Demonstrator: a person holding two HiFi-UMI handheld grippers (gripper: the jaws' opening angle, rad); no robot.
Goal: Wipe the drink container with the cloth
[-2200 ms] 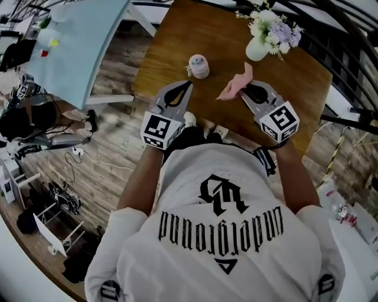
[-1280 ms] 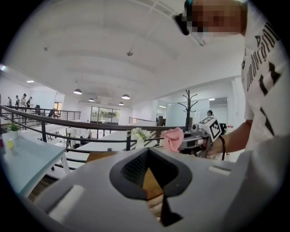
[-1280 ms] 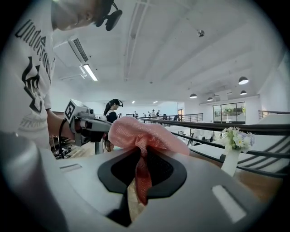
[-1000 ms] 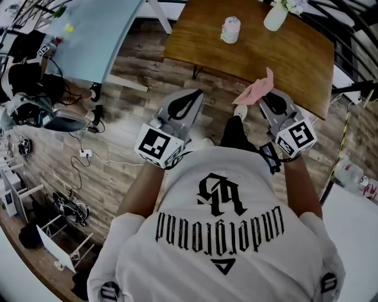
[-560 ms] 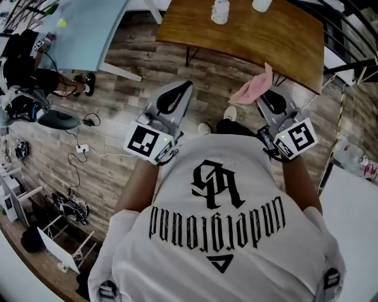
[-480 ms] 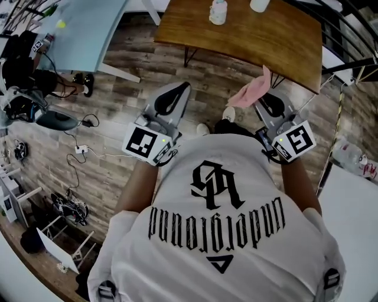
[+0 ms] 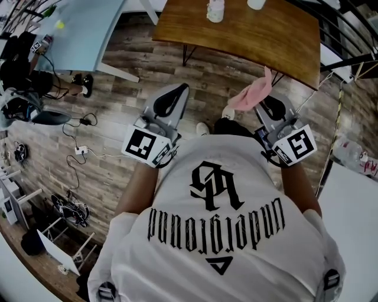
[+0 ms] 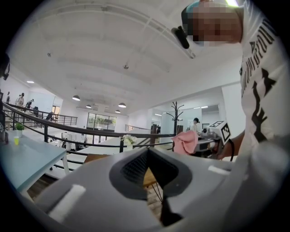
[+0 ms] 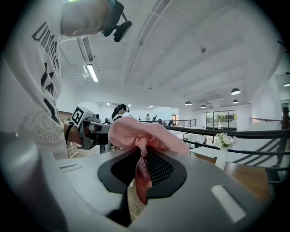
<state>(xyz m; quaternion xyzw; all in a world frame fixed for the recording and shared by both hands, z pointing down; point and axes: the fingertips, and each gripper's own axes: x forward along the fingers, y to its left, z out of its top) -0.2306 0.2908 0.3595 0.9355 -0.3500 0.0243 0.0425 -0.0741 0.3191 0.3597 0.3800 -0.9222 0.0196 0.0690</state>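
Observation:
The drink container (image 7: 215, 9), a small pale cup, stands on the wooden table (image 7: 277, 41) at the top of the head view, well beyond both grippers. My right gripper (image 7: 263, 98) is shut on a pink cloth (image 7: 250, 96), which bunches up over the jaw tips. In the right gripper view the cloth (image 9: 144, 132) hangs pinched between the closed jaws of the gripper (image 9: 142, 152). The left gripper (image 7: 184, 88) is shut and holds nothing; in its own view its (image 8: 147, 153) jaws meet with no gap. Both are held level over the wooden floor, short of the table.
A white vase of flowers (image 9: 221, 152) stands on the table near the cup. A pale blue table (image 7: 82, 29) sits at the upper left. Cables, bags and gear (image 7: 35, 106) lie on the floor at the left. A black railing (image 8: 68, 129) runs behind the tables.
The table and cup have slid towards the top of the head view as the person backed away. Both grippers came back with it, the right still holding the cloth.

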